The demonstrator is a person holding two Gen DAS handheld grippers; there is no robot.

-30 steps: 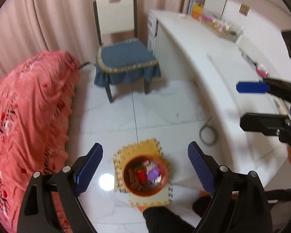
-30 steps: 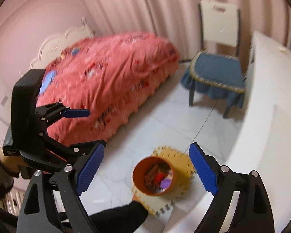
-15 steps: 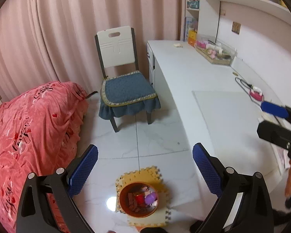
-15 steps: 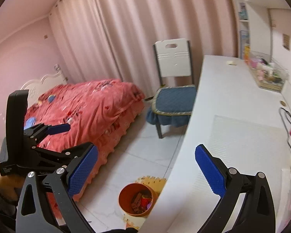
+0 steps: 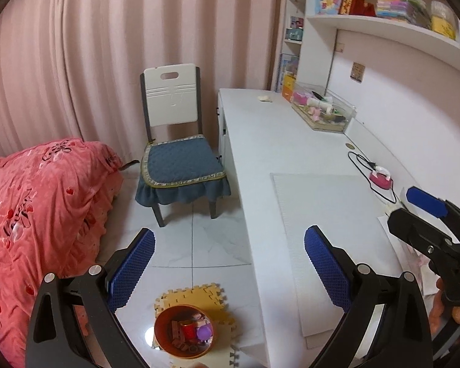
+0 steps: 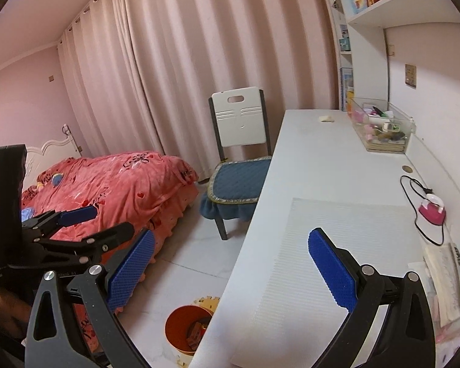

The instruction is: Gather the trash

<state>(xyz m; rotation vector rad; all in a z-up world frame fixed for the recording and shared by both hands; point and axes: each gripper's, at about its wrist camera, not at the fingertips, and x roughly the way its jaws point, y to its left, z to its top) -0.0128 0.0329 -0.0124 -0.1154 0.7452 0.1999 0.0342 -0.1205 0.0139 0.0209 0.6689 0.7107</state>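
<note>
Your orange bin (image 5: 183, 331) stands upright, mouth up, below your left gripper (image 5: 228, 263); both jaws gape wide, empty, angled downward.

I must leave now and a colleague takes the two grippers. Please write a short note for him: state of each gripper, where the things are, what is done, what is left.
Left gripper: jaws have just been opening, wide now, nothing between them.
Right gripper: the same, open and empty.
Orange bin: on the floor on a yellow foam mat, beside the white desk; it already holds several pieces of trash.
Left: a small crumpled white scrap lies at the desk's far end, probably next. Papers at the near right edge may or may not be trash.
</note>
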